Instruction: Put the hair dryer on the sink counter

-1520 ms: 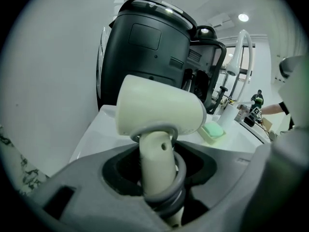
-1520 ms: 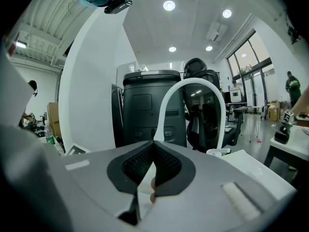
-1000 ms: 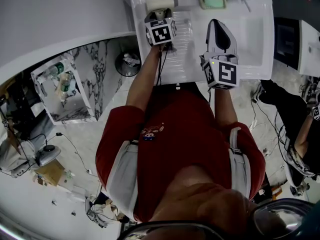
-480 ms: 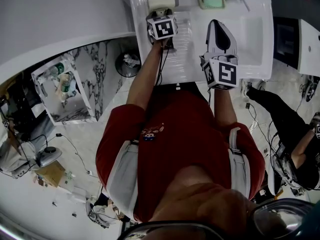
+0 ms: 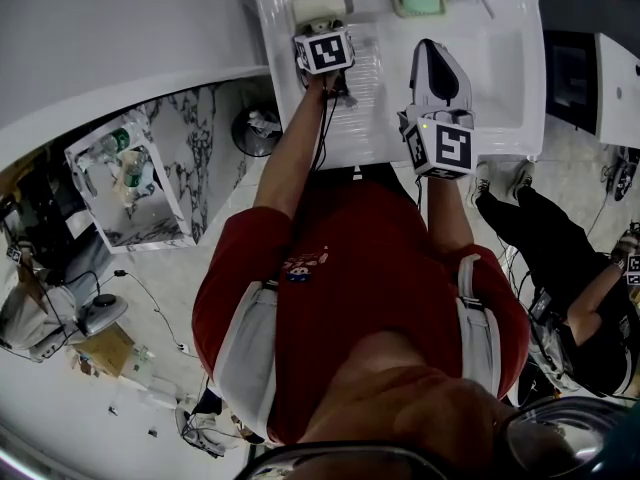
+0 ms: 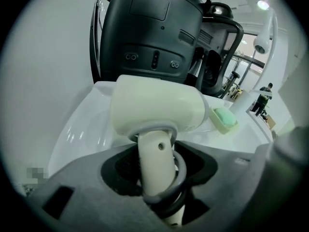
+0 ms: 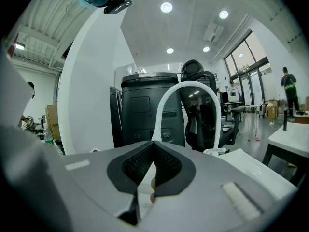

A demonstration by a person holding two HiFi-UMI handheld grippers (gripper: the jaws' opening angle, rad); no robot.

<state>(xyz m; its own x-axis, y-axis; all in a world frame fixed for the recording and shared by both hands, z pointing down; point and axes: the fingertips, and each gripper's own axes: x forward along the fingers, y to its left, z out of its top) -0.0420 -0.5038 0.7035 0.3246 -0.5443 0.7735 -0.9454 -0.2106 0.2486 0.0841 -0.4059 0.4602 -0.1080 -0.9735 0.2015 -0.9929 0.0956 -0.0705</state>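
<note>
Currently: cream plastic hair dryer (image 6: 154, 110) lying at back-left corner of white sink counter (image 5: 500, 88). Jaws of left gripper (image 6: 157, 178) just been opening, standing spread around dryer's handle (image 6: 155, 161), grey cord loop (image 6: 179, 180) alongside. Over counter's front, right gripper (image 7: 152, 158) hovering, jaws pressed together, empty.

1. The right tool (image 7: 153, 148) fills the lower frame, its two dark-padded jaws meeting at the tips with nothing held.
2. Beyond it, a white arched tube (image 7: 186, 87) rises before a dark cabinet (image 7: 145, 108) and an office chair (image 7: 205, 110).
3. A person (image 7: 288, 88) stands far right.
</note>
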